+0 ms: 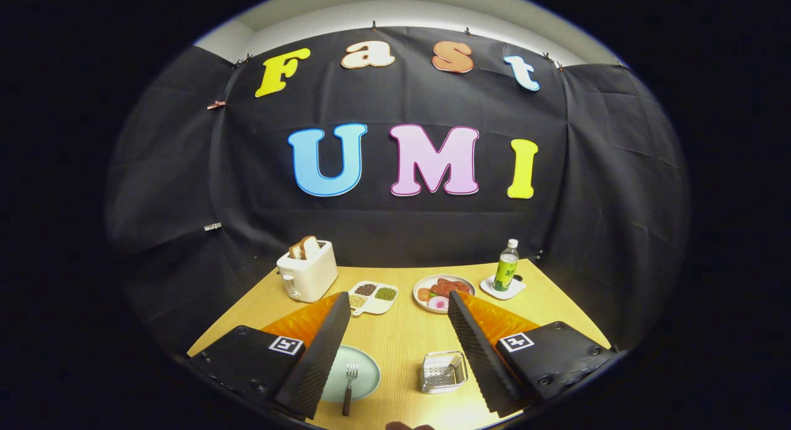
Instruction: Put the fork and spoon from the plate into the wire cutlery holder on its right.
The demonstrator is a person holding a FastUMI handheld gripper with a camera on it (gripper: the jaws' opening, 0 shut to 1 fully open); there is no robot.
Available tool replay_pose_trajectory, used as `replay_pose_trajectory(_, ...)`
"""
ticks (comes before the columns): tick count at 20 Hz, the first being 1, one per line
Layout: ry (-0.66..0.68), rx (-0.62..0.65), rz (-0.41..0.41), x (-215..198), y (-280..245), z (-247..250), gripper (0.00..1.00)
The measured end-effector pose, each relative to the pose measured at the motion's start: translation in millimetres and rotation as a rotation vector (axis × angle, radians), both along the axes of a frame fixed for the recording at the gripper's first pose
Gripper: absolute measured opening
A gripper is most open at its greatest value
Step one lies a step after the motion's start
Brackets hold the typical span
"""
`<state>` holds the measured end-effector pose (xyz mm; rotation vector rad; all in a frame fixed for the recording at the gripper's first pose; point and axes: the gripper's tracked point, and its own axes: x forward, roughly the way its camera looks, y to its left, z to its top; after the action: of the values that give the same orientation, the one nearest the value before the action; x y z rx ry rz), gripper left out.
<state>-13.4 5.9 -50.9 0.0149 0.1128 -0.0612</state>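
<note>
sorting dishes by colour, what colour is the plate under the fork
Pale mint green, a round plate under the dark-handled metal fork, seen in the gripper view between the open gripper fingers.

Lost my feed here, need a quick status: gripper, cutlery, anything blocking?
Gripper open, holding nothing, above table. Fork on plate between fingers; spoon not made out. Wire holder right of plate, path clear.

Between my spread fingers, the pale green plate (366,375) lies flat on the wooden table, partly hidden behind my left finger. A fork (349,387) with a dark handle rests on it, tines pointing away from me. The wire cutlery holder (442,372) stands upright to its right, apart from the plate.
</note>
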Motion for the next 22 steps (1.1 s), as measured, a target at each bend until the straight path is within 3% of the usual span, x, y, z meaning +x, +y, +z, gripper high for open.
replay_pose_trajectory(10, 0.215, -0.052, 0.115, 19, 38, -76, 1.00)
replay_pose_trajectory(15, 0.418, -0.062, 0.220, 25, 74, -146, 0.99)
replay_pose_trajectory(22, 0.692, -0.148, 0.284, 26, 92, -238, 0.99)
